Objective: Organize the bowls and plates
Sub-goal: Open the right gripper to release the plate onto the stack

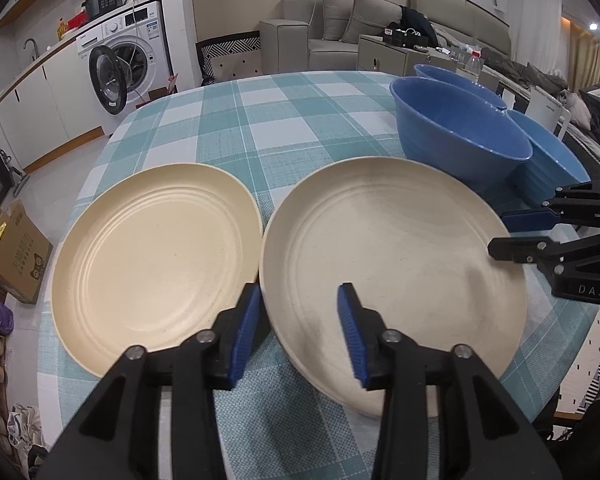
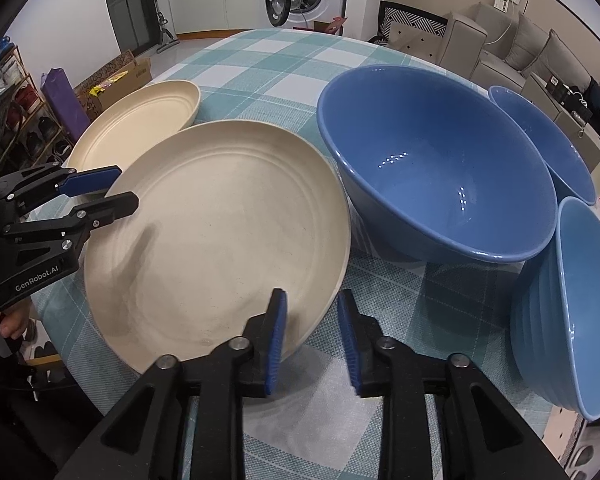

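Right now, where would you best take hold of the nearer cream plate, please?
Grip the nearer cream plate by its raised rim, on the near edge, coming from the near side. It is wide, shallow and lies flat, so only the thin rim fits between the right gripper's fingers, which already straddle it.

Left wrist view: rides left gripper, looks forward-down along fingers, close over near plate (image 1: 392,264); sofa (image 1: 340,28) at 12, washer (image 1: 128,56) at 10.
Right wrist view: same tilt, close; bowl (image 2: 436,176) at 1, washer at 12.
Shared: both plates, bowls, checked table (image 1: 260,120), each other's gripper.
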